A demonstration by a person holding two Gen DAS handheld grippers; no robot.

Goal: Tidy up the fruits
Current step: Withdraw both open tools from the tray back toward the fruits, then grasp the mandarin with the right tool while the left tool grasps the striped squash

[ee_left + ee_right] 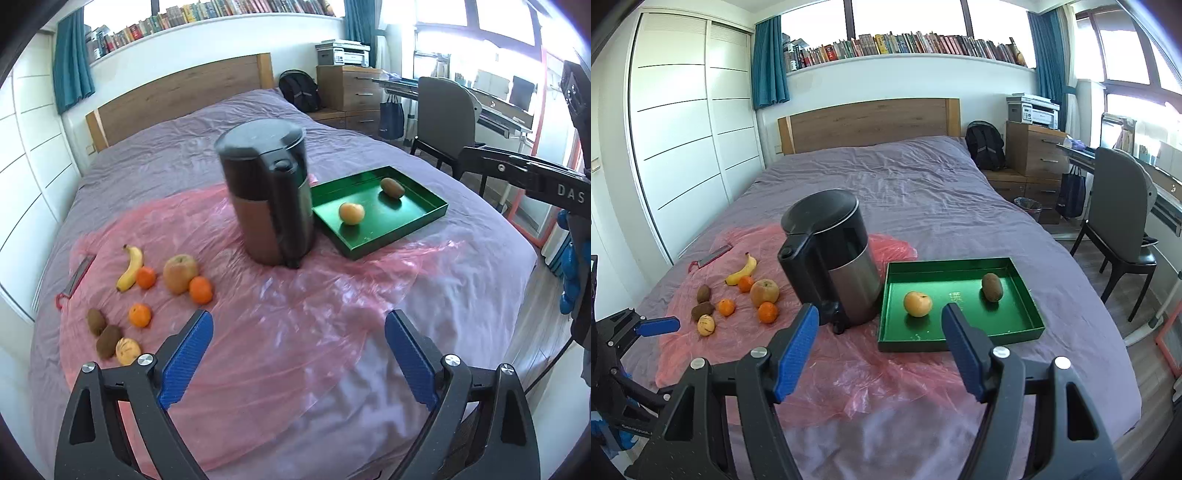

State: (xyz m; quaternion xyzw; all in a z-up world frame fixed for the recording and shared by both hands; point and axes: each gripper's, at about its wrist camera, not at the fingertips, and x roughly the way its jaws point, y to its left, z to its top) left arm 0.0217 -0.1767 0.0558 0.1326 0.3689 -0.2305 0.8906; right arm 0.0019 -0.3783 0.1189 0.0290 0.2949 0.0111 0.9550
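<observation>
Bed (pixel 258 155); left gripper (pixel 298 354), right gripper (pixel 881 347) wide, empty.

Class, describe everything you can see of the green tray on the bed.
The green tray is a shallow rectangle with low upright walls and a glossy inside, possibly metal or coated card. It lies flat on the purple bedsheet, one corner over the pink plastic sheet, right beside the kettle. Inside sit a yellowish round fruit and a kiwi, apart. Faint pale characters mark its floor.
</observation>
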